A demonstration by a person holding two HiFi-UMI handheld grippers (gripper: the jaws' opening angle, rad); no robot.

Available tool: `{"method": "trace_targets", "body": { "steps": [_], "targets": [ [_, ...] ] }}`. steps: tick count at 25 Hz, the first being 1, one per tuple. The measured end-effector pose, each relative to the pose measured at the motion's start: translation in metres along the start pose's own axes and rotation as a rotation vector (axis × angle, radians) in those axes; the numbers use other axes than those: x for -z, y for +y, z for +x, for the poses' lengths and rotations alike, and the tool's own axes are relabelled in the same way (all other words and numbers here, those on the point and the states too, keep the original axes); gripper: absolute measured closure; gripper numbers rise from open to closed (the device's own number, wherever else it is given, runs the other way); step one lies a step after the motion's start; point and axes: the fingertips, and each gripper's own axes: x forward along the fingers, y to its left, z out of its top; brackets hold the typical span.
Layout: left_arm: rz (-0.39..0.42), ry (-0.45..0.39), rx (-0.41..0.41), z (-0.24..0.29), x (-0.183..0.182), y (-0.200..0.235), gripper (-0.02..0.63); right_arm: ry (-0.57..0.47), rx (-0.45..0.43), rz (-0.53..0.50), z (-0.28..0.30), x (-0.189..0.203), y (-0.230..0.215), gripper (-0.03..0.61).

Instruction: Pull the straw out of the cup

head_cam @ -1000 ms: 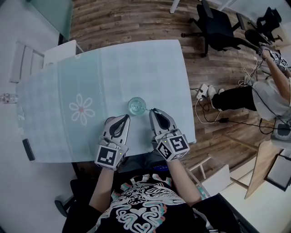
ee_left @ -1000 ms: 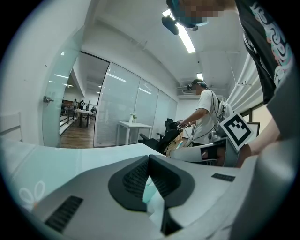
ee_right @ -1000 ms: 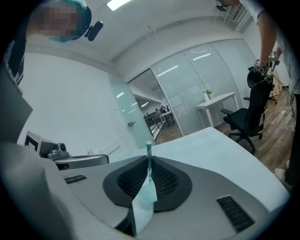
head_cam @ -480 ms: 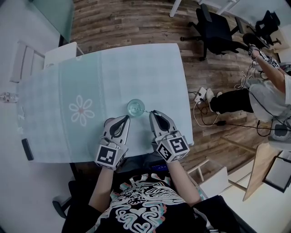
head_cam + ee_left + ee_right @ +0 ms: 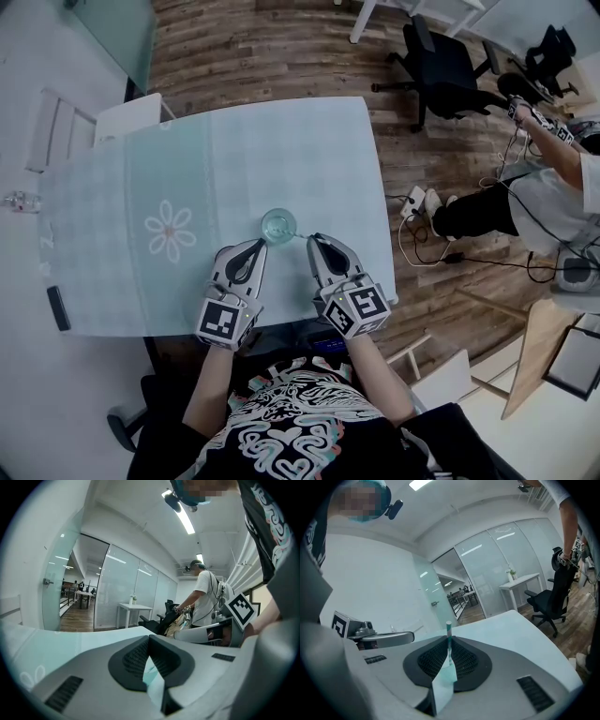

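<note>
A clear glass cup (image 5: pixel 278 225) stands on the pale green table (image 5: pixel 281 141) just ahead of both grippers. My right gripper (image 5: pixel 314 240) sits to the cup's right, shut on a thin teal and white striped straw (image 5: pixel 448 632). The straw's end sticks up past the closed pads in the right gripper view. In the head view the straw (image 5: pixel 301 235) is a faint line between the cup's rim and the right tips; whether its end is still inside the cup I cannot tell. My left gripper (image 5: pixel 260 243) rests by the cup's near left side, shut on nothing (image 5: pixel 149 638).
A flower print (image 5: pixel 169 232) marks the tablecloth to the left, and a dark flat object (image 5: pixel 58 307) lies at the table's left edge. The table's near edge runs under my grippers. A black office chair (image 5: pixel 441 56) and a person (image 5: pixel 548 192) are beyond the right side.
The right gripper has eased slightly back from the cup, with the straw still in its jaws. The left gripper has stayed in place.
</note>
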Motion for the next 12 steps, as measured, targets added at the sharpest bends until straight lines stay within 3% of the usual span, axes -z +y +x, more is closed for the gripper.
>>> {"method": "trace_targets", "body": {
  "steps": [12],
  "targets": [
    [0.001, -0.007, -0.017, 0.0009, -0.0044, -0.0027, 0.617, -0.014, -0.019, 0.011, -0.0077, -0.0085, -0.0054, 0.54]
  ]
}}
